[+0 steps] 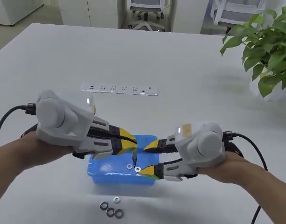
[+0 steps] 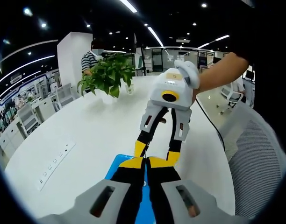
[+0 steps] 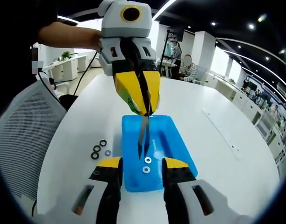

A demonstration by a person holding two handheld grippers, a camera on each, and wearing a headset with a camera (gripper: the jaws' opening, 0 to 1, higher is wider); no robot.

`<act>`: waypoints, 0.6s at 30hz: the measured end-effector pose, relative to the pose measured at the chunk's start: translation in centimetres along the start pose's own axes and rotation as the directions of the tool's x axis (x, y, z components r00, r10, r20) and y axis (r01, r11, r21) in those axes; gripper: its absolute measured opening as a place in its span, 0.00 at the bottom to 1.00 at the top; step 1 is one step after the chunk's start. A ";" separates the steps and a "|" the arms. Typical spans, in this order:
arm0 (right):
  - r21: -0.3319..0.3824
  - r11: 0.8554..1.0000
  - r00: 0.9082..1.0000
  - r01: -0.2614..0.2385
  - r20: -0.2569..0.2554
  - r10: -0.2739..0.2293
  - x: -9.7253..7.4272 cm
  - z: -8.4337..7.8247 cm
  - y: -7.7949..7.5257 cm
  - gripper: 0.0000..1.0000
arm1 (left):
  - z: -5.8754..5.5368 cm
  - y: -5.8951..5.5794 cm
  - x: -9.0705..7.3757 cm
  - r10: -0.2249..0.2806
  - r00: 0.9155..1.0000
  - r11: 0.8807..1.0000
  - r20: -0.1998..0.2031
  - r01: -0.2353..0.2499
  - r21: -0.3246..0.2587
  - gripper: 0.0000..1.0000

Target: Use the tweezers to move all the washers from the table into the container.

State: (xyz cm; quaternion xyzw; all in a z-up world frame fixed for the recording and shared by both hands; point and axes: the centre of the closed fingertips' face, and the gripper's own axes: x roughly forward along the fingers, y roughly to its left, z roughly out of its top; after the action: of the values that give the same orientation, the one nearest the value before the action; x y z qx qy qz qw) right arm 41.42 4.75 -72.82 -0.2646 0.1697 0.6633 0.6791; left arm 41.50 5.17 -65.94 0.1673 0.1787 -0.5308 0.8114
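Four washers (image 1: 111, 208) lie on your counter (image 1: 180, 70) just beside the blue container (image 1: 102, 174), which holds two more. Your left gripper (image 1: 132, 145) has its jaws clenched on the tweezers (image 3: 143, 133), tips over the container; your right gripper (image 1: 144, 158) has its jaws released.

Right tongs (image 3: 143, 164) gaping wide at the bottom edge, jaws either side of the near end of the blue container (image 3: 173, 140) on the white tabletop (image 3: 77, 140). From the top, the left tongs (image 3: 146, 110) reach in, clamped on the tweezers (image 3: 143, 133). Tweezer tips point down into the container, just above two washers (image 3: 147, 160) lying inside; touching the floor or not, hard to say. Four loose washers (image 3: 96, 148) cluster just left of the container.
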 end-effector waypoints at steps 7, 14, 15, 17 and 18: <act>0.027 0.999 0.999 0.042 -0.001 -0.042 -1.6 -0.2 0.3 0.48 | 0.4 -0.7 -0.7 0.004 1.000 1.000 -0.003 -0.004 0.000 0.05; 0.065 0.995 0.998 0.070 -0.010 -0.070 -2.6 -0.7 0.9 0.63 | 0.7 -1.6 -1.1 0.006 1.000 1.000 -0.001 -0.006 0.003 0.05; 0.068 0.995 0.997 0.073 -0.011 -0.073 -2.6 -0.7 1.0 0.65 | 0.7 -1.8 -1.2 0.006 1.000 1.000 0.001 -0.006 0.001 0.05; 0.076 0.994 0.997 0.078 -0.015 -0.077 -2.8 -0.9 1.3 0.69 | 0.7 -2.1 -1.4 0.009 1.000 1.000 0.001 -0.009 0.002 0.05; 0.081 0.993 0.997 0.082 -0.017 -0.080 -2.8 -1.0 1.5 0.71 | 0.7 -2.2 -1.5 0.009 1.000 1.000 0.001 -0.009 0.002 0.05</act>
State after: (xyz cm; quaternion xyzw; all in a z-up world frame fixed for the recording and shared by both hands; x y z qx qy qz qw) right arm 39.91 1.85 -72.14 -0.2480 0.1902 0.6260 0.7145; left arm 38.96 5.19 -64.78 0.1684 0.1769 -0.5272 0.8139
